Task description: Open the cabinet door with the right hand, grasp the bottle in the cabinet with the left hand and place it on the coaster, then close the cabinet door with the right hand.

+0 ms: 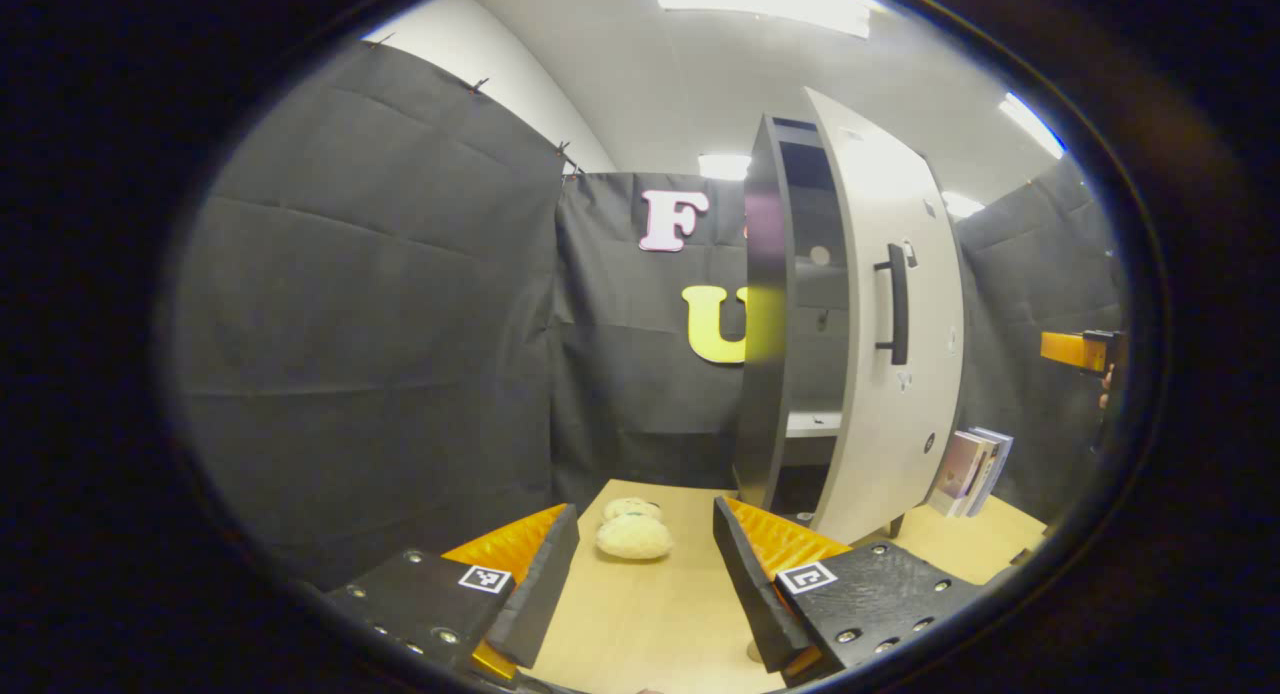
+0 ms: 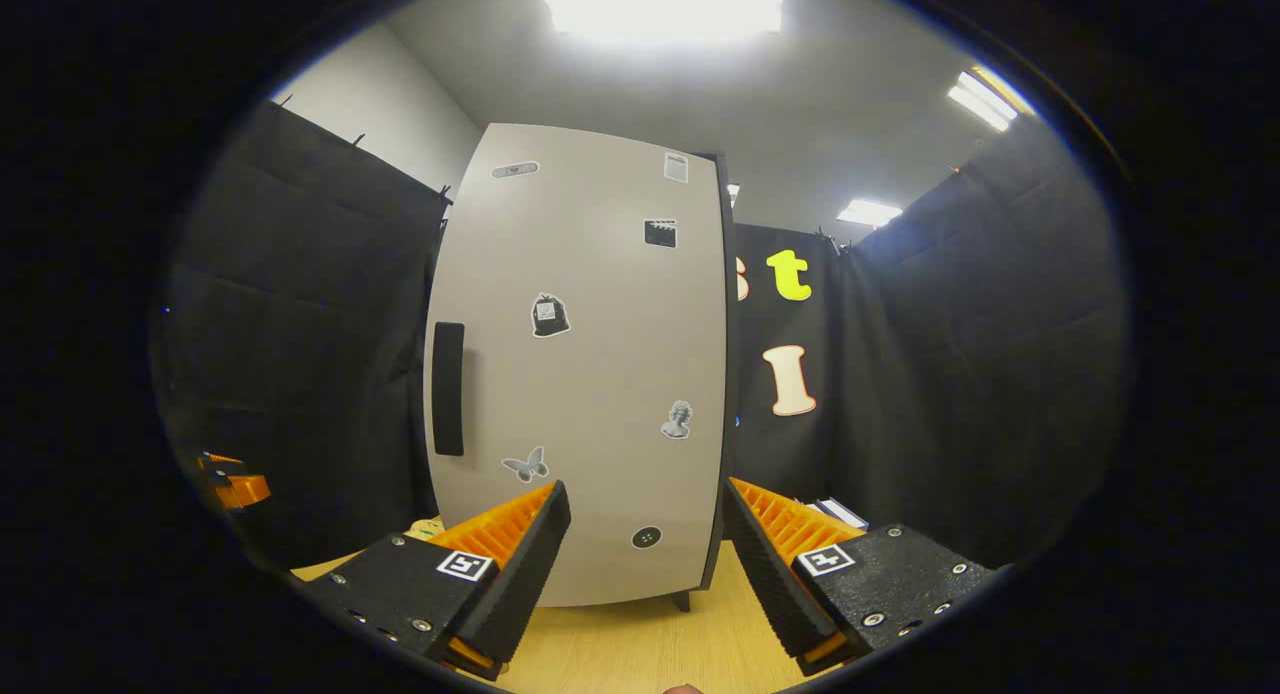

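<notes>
left gripper view: left gripper (image 1: 645, 559) hangs spread and empty at the bottom; the cabinet door (image 1: 895, 324), right of centre, stands ajar, no bottle visible inside. right gripper view: right gripper (image 2: 645, 544), also spread and empty, faces the door's handle (image 2: 449, 388) at centre left, likely to swing it.

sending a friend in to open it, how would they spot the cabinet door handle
Find the tall cabinet standing on the wooden table, its pale door dotted with small stickers. On the door's free edge, about halfway up, is the handle: a dark upright bar, much longer and plainer than the stickers beside it.
</notes>
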`<state>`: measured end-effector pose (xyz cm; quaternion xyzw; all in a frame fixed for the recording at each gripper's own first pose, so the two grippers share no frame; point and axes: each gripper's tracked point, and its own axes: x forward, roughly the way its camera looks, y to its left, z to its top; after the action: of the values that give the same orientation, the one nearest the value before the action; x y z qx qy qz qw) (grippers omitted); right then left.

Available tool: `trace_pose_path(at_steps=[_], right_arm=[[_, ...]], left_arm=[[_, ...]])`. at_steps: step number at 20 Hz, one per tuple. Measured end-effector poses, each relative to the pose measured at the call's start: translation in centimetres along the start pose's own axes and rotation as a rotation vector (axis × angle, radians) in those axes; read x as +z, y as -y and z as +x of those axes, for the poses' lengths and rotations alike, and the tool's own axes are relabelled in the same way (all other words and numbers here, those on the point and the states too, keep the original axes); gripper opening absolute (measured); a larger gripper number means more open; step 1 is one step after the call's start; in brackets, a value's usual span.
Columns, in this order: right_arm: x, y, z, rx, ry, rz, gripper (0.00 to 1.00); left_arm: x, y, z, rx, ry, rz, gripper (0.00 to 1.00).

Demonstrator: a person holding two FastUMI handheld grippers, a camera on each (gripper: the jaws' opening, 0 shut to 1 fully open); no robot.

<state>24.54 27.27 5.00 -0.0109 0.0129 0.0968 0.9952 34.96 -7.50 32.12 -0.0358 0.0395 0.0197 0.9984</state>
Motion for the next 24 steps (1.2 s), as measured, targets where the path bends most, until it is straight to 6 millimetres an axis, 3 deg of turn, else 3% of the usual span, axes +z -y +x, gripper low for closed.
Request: trace_pose_path(at_steps=[2,3,5,6,7,8,10,12,14,16,17,24], right_arm=[[-0.1,1.2,-0.3,0.004,0.007,0.000,0.91],[-0.2,1.9,-0.5,0.002,0.008,-0.003,0.94],[-0.4,3.4,-0.7,-0.003,0.011,-0.007,0.94],[-0.5,4.2,-0.8,-0.009,0.013,-0.004,0.94],[-0.7,5.0,-1.0,-0.016,0.014,0.002,0.94],[-0.9,5.6,-1.0,-0.022,0.015,0.013,0.94],[-1.6,6.8,-1.3,-0.032,0.009,0.038,0.94],[-2.4,7.9,-1.4,-0.041,0.000,0.058,0.94],[-3.6,8.8,-1.4,-0.047,-0.021,0.070,0.94],[-4.3,9.2,-1.3,-0.042,-0.037,0.079,0.94],[-4.3,9.3,-1.2,-0.040,-0.036,0.081,0.94],[-3.6,9.2,-0.3,-0.031,-0.010,0.099,0.94]], left_arm=[[0.4,2.0,0.3,-0.012,0.003,-0.003,0.81],[0.7,3.0,0.4,-0.016,0.007,-0.002,0.84],[1.3,4.7,0.6,-0.028,0.015,0.002,0.77],[1.4,6.0,0.7,-0.034,0.019,0.003,0.77],[1.6,6.9,0.8,-0.040,0.023,0.004,0.84],[1.7,7.7,0.9,-0.043,0.025,0.006,0.81],[2.1,9.0,0.9,-0.049,0.032,0.009,0.84],[2.3,10.0,0.9,-0.051,0.035,0.014,0.81],[2.4,10.5,0.9,-0.044,0.039,0.020,0.84],[2.5,11.1,0.8,-0.043,0.040,0.015,0.81],[2.6,11.3,0.7,-0.044,0.041,0.010,0.84],[3.3,11.0,0.0,-0.012,0.059,0.013,0.81]])
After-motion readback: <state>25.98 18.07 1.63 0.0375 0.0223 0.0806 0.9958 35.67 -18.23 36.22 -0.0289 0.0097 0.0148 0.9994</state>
